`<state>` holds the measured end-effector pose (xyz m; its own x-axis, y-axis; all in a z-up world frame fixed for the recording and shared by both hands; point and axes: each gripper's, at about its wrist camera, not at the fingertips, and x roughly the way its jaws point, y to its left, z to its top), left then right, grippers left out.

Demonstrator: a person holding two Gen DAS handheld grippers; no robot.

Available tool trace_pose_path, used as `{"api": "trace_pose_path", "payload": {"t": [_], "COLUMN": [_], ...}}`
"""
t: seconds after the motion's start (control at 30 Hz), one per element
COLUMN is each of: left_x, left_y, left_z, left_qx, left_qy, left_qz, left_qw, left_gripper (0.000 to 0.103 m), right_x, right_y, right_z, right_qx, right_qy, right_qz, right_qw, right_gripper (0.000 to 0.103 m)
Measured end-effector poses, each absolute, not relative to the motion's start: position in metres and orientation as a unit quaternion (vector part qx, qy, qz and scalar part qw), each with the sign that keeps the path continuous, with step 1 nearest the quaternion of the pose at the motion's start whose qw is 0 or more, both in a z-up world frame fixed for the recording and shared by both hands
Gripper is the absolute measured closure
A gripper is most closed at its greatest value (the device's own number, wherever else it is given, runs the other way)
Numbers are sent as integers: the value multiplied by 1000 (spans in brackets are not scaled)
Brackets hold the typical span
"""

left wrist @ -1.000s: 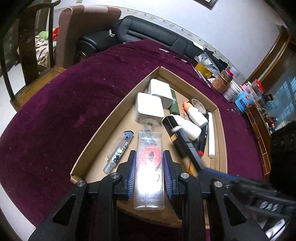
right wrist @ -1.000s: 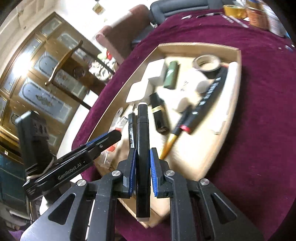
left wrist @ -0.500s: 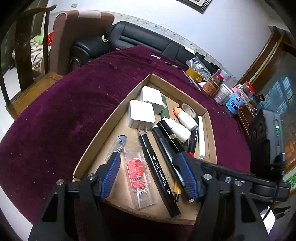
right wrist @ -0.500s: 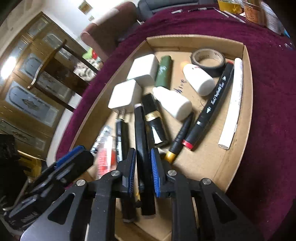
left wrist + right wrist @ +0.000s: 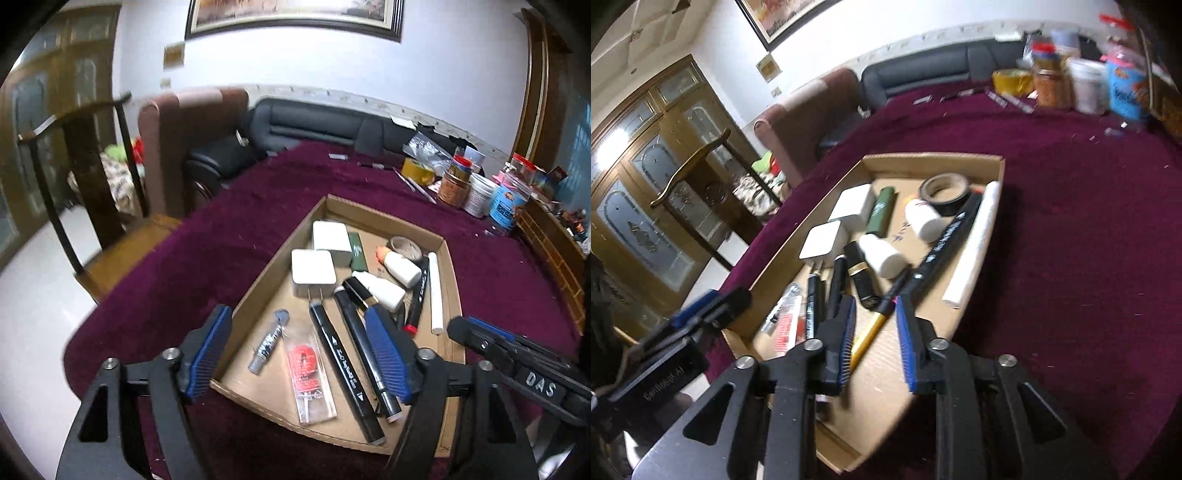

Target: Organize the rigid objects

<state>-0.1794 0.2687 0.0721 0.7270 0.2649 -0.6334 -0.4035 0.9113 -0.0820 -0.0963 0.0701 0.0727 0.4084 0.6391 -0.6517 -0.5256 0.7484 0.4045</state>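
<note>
A cardboard tray (image 5: pixel 384 221) (image 5: pixel 923 164) on the purple tablecloth holds two white chargers, a green lighter, two white bottles, a tape roll, a white stick and pens. My left gripper (image 5: pixel 299 343) hovers over the tray's near end with its jaws opening wide. A clear packet with a red label (image 5: pixel 308 373) lies loose below them, untouched. My right gripper (image 5: pixel 875 314) is opening too. A gold-and-black pen (image 5: pixel 871 328) lies on the tray floor between its jaws without contact. Two black markers (image 5: pixel 836 284) (image 5: pixel 343 369) lie side by side just left of it.
Jars and tubs (image 5: pixel 458 184) (image 5: pixel 1052 85) and a yellow tape roll (image 5: pixel 417 170) crowd the table's far right. A wooden chair (image 5: pixel 74 155), an armchair and a black sofa (image 5: pixel 314 122) stand beyond the table's left and far edges.
My left gripper let go of the clear packet, spread wide and rose back. My right gripper released the black marker into the tray, parted its jaws and pulled back.
</note>
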Motion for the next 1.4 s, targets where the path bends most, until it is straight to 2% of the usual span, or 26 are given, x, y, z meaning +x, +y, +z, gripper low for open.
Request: {"api": "trace_pose_path", "payload": {"t": [0.07, 0.17, 0.33, 0.7, 0.8, 0.9, 0.97, 1.17, 1.3, 1.4], "left_x": [-182, -183, -180, -178, -195, -227, -242, -201, -193, -191], "left_y": [262, 252, 236, 206, 202, 194, 191, 203, 214, 219], "left_z": [77, 82, 88, 95, 111, 138, 146, 129, 113, 108], "left_qx": [-92, -75, -57, -22, -4, 4, -23, -42, -80, -86], "left_qy": [311, 304, 306, 301, 238, 127, 88, 231, 270, 282], "left_qz": [192, 201, 198, 207, 254, 296, 308, 254, 244, 259], "left_qw": [926, 928, 929, 930, 938, 947, 947, 938, 928, 920], "left_gripper": [28, 22, 22, 22, 22, 1, 1, 1, 1, 1], "right_x": [-100, -106, -109, -107, -110, -115, -118, -128, -133, -137], "right_y": [64, 56, 40, 7, 3, 4, 7, 17, 22, 29], "right_z": [75, 79, 78, 68, 69, 74, 76, 78, 77, 75], "right_qx": [67, 63, 58, 71, 65, 51, 47, 23, -4, -27], "right_qy": [404, 381, 366, 368, 359, 342, 336, 326, 316, 308], "right_qz": [343, 332, 318, 289, 283, 275, 277, 283, 274, 270], "right_qw": [846, 861, 873, 881, 887, 897, 899, 902, 908, 912], "right_gripper": [60, 54, 48, 47, 47, 47, 47, 47, 45, 41]}}
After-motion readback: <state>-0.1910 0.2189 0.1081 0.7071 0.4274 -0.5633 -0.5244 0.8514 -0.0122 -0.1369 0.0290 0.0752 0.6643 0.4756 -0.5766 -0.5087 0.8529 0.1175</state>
